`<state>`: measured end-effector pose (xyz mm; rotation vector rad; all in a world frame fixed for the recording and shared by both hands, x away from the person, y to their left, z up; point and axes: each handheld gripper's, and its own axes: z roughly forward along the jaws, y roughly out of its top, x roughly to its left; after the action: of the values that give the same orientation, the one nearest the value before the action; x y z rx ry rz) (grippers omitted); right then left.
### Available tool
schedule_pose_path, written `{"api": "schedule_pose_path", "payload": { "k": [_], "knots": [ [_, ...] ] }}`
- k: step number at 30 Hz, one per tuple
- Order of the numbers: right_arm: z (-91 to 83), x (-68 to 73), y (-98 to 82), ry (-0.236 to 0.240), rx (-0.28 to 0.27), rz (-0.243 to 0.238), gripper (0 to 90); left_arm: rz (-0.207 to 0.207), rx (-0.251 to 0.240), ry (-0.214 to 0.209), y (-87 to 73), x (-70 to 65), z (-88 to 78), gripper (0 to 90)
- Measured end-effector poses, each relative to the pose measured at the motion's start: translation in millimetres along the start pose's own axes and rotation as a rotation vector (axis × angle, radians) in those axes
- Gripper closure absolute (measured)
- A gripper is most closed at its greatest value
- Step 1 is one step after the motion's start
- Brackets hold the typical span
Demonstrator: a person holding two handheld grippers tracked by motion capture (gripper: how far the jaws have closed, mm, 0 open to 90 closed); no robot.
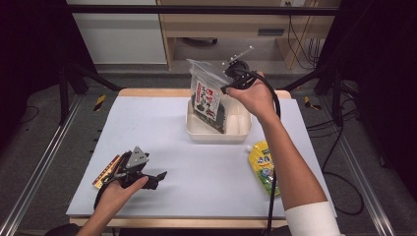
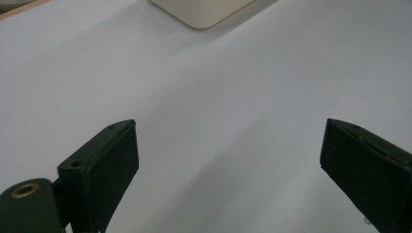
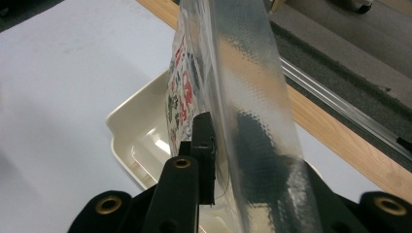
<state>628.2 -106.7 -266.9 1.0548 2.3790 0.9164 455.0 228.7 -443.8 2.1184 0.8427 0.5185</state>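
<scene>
A clear bag of dark seaweed with a red and white label [image 1: 209, 101] hangs upright, its lower end inside the cream tray [image 1: 216, 136]. My right gripper [image 1: 226, 90] is shut on the bag's upper edge from the right. In the right gripper view the left pad presses the bag [image 3: 243, 73] and the other jaw shows dimly through the plastic, with the tray [image 3: 131, 131] below. My left gripper [image 1: 156, 177] rests low at the table's front left. Its jaws [image 2: 228, 145] stand wide open over bare white tabletop with nothing between them.
A yellow pouch [image 1: 263, 164] lies on the table right of centre, beside the right forearm. A red and yellow packet [image 1: 105, 172] lies partly under the left hand. The tray's corner [image 2: 204, 12] shows far ahead of the left gripper. Metal frame rails run along both table sides.
</scene>
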Motion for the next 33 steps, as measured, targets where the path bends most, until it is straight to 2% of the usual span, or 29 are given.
{"api": "schedule_pose_path", "payload": {
  "k": [10, 14, 21, 27, 33],
  "knots": [
    [-10.1, 4.2, -4.2, 0.017, -0.078, -0.027, 51.8, -0.003, 0.0, 0.001, -0.1, 0.5, -0.4, 6.7],
    [-18.4, 6.1, -7.4, 0.028, -0.11, -0.037, 42.4, 0.002, 0.006, 0.001, -0.2, 0.5, -0.3, 6.7],
    [-38.9, 12.5, -18.8, 0.021, -0.186, -0.057, 27.0, 0.005, 0.007, 0.007, -0.3, 0.4, -0.2, 6.7],
    [-57.8, 9.9, -40.0, 0.012, -0.236, -0.056, 21.9, 0.006, 0.01, 0.01, -0.5, 0.2, 0.3, 6.7],
    [-75.8, 3.5, -70.2, -0.001, -0.262, -0.052, 21.6, 0.011, 0.017, 0.009, -1.0, -0.7, 1.6, 6.7]
  ]
}}
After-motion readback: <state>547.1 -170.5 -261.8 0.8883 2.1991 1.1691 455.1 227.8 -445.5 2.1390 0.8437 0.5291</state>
